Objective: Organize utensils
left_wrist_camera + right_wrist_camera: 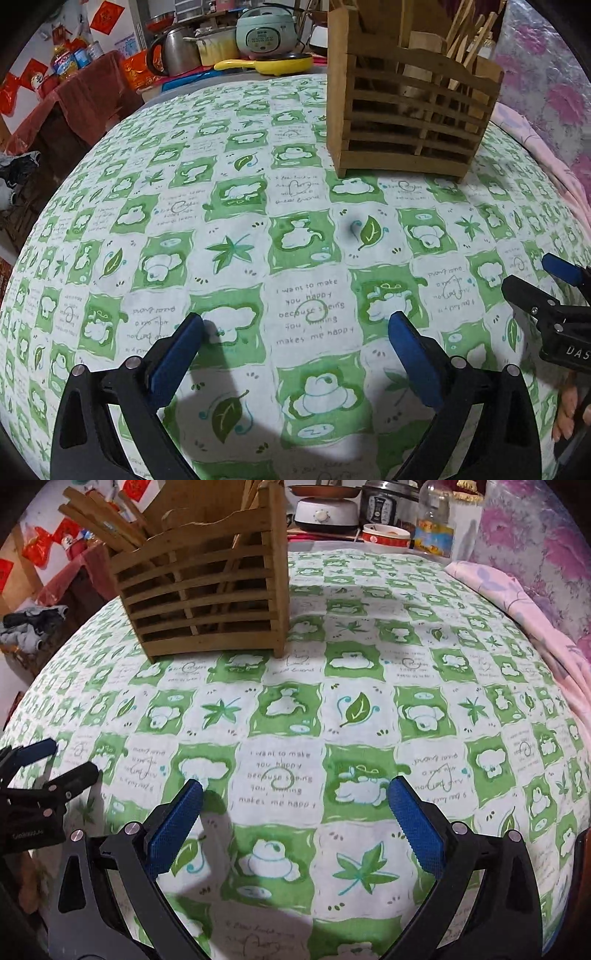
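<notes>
1. Left gripper [295, 325]: black arms with blue pads, jaws spread wide with nothing between them, only printed cloth showing in the gap. It points steeply down over the near part of the counter. It also shows at the left edge of the right wrist view [51, 760].
2. Right gripper [295, 794]: same build, jaws wide apart and empty, angled down over the cloth. It enters the right edge of the left wrist view [543, 273], just beside the left gripper.
3. Hand [567, 417]: fingers of the person visible at the lower right of the left wrist view, under the right gripper's body.
4. Wooden utensil holder [410, 110]: slatted box with dividers, upright on the counter toward its far side, well apart from both grippers. Seen upper left in the right wrist view [207, 602].
5. Wooden utensils [467, 40]: several light sticks and flat handles stand tilted inside the holder; the exact kinds cannot be told.
6. Counter [236, 251]: covered in a green-and-white checked cloth printed with leaves, bears and script.
7. Pink floral fabric [517, 602]: lies along the counter's right edge.
8. Background beyond the counter: pale green rice cooker [266, 31], yellow pan [273, 64], steel kettle [177, 50], clear bottle [434, 520], red-rimmed bowl [386, 537].
</notes>
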Demonstrator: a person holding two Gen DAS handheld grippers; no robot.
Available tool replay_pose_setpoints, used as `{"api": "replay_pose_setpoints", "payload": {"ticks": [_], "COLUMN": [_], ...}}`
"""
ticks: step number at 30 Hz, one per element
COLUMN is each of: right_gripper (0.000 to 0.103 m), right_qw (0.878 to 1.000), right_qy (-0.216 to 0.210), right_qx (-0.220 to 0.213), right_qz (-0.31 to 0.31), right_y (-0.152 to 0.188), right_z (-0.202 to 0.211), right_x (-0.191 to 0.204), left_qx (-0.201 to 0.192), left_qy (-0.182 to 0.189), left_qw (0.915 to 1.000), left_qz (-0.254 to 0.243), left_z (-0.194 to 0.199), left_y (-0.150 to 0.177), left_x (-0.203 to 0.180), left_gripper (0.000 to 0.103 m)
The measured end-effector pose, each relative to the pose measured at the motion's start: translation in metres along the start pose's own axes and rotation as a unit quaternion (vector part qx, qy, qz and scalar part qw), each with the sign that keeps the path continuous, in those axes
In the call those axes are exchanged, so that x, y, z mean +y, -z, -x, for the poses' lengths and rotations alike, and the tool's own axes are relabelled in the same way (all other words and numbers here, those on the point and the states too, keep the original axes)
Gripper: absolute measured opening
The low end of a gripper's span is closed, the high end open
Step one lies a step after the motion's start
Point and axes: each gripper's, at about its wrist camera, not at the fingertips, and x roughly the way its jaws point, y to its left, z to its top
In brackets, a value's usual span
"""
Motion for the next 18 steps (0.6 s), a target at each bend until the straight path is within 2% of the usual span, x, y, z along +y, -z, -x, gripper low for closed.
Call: {"api": "replay_pose_setpoints", "payload": {"ticks": [3,11,14,18], "right_gripper": [0.097,0.098,0.098,0.097], "right_qw": [0.999,1.0,1.0,1.0], "right_qy": [0.011,0.002,0.011,0.025], "right_qx": [0.005,0.008,0.012,0.009], "right_qz": [0.03,0.022,0.017,0.013], "right_y": [0.001,0.001,0.002,0.007], "right_z": [0.0,-0.001,0.001,0.005], "right_x": [0.007,0.005,0.006,0.008], "left_qx": [0.0,0.005,0.016,0.009], "left_qy": [0.004,0.001,-0.001,-0.013], "left_qw": [1.0,1.0,0.9999,0.9998], "left_qz": [-0.007,-0.006,-0.004,-0.013], "left_z": [0.002,0.003,0.004,0.011], "left_y": [0.002,0.002,0.003,0.007], "left_x": [0.0,0.0,0.0,-0.005], "left_gripper": [0.098,0.099,0.099,0.098]}}
